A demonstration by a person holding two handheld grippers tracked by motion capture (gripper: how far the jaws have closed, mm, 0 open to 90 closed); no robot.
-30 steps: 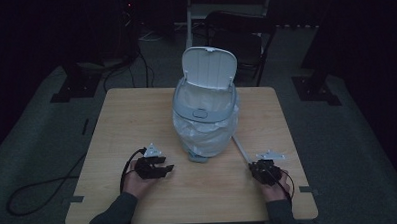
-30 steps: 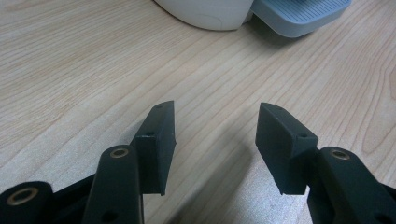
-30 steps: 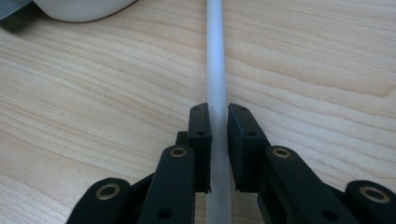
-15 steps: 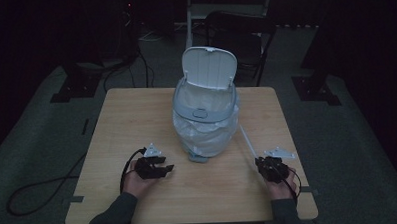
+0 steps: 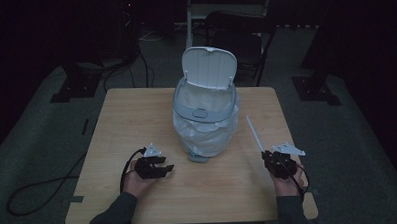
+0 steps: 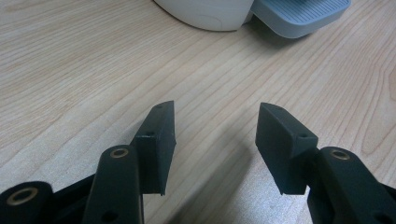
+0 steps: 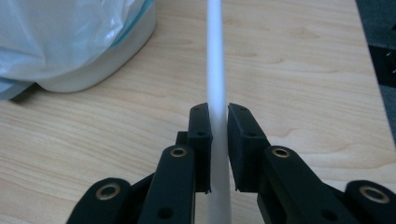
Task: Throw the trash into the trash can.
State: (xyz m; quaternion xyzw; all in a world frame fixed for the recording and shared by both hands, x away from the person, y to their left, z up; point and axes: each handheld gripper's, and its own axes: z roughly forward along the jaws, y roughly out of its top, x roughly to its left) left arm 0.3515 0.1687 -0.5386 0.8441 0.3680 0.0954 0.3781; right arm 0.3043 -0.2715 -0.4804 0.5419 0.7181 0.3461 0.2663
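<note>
A white pedal bin [image 5: 205, 116] stands mid-table with its lid [image 5: 208, 66] flipped up and a clear bag lining it. A thin white stick [image 5: 254, 133] lies on the wood to the bin's right, pointing away from me. My right gripper [image 5: 273, 159] holds the stick's near end; in the right gripper view the jaws press on the stick [image 7: 217, 93] from both sides. My left gripper [image 5: 164, 169] rests on the table left of the bin, open, with bare wood between its fingers [image 6: 159, 140]. The bin's grey pedal [image 6: 299, 16] lies just ahead of it.
The wooden table [image 5: 117, 125] has bare room at left and along the front. A black cable [image 5: 44, 190] trails off its left edge to the floor. A chair [image 5: 233, 30] stands behind the table in the dark.
My right hand has slid slightly right and nearer to me with the stick in its jaws. The left gripper and the bin have stayed still.
</note>
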